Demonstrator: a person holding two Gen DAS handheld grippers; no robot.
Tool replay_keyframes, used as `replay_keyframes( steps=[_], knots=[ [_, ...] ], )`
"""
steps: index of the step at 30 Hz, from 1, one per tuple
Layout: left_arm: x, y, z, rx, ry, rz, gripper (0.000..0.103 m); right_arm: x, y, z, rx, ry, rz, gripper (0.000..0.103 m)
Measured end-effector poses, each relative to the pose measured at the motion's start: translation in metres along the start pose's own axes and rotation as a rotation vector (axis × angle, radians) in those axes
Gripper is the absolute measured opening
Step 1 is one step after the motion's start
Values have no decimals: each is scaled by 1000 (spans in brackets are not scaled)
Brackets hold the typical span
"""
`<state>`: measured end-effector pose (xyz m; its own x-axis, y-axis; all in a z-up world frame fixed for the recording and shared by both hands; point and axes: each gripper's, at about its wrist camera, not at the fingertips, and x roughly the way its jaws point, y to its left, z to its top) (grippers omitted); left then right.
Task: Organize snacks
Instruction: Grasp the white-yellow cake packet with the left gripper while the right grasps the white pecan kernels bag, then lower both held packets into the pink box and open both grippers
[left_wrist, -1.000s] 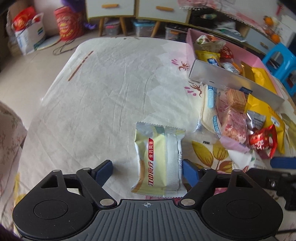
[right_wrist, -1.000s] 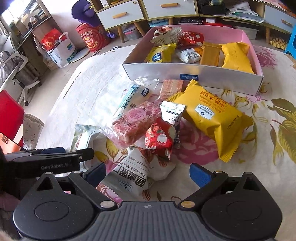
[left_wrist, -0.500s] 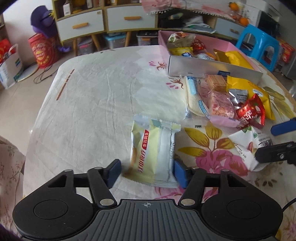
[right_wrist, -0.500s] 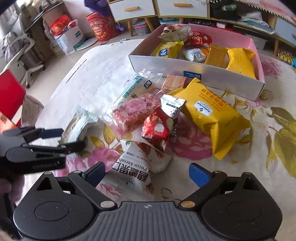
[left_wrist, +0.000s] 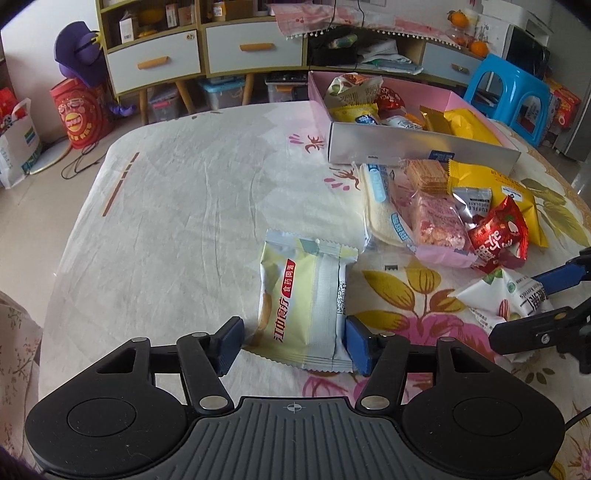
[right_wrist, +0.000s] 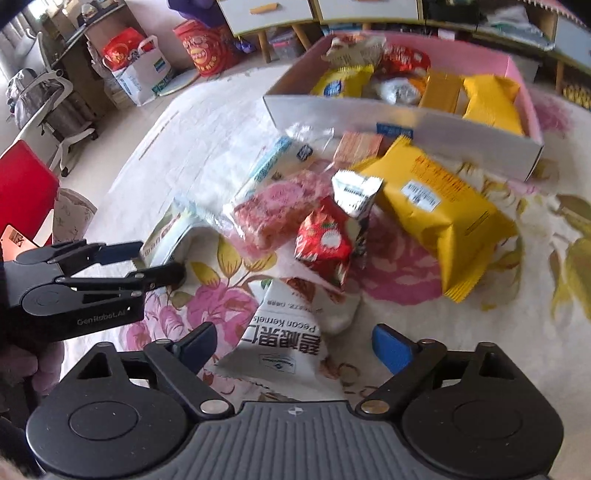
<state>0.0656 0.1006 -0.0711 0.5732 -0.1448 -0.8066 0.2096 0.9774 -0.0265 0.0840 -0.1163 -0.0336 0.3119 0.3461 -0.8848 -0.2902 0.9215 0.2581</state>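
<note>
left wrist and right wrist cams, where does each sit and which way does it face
Left wrist: on the left tool, looking down along it at a pale yellow-green snack packet; right tool at its right edge.
Right wrist: on the right tool, its jaws closing, over a white pecan packet; left tool at left.
Shared: pink snack box.

Both wrist views look steeply down, close over the table (left_wrist: 177, 206). They share the snack pile (left_wrist: 443, 214) and pink box (right_wrist: 517, 74) near its far right edge.

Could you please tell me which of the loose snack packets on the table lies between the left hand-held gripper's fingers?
The pale yellow-green packet: it lies apart from the pile, between the left hand-held gripper's fingers, near the cloth's plain part.
</note>
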Motion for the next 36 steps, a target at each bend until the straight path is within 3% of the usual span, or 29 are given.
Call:
replay_keyframes(
  steps=[4, 8, 11, 26, 36],
  knots=[
    [2, -1, 1, 0, -9, 4, 58, -1, 6, 0, -35, -9, -24, 71],
    [1, -1, 2, -12, -16, 6, 56, -3, 4, 0, -46, -13, -35, 48],
    [-1, -1, 2, -26, -21, 2, 56, -5, 3, -1, -52, -5, -20, 40],
    [-22, 4, 15, -84, -66, -19, 55, -28, 15, 3, -80, -41, 54, 34],
    [-33, 4, 33, -125, -104, -31, 55, -61, -1, 25, -11, -170, 84, 34]
  ],
)
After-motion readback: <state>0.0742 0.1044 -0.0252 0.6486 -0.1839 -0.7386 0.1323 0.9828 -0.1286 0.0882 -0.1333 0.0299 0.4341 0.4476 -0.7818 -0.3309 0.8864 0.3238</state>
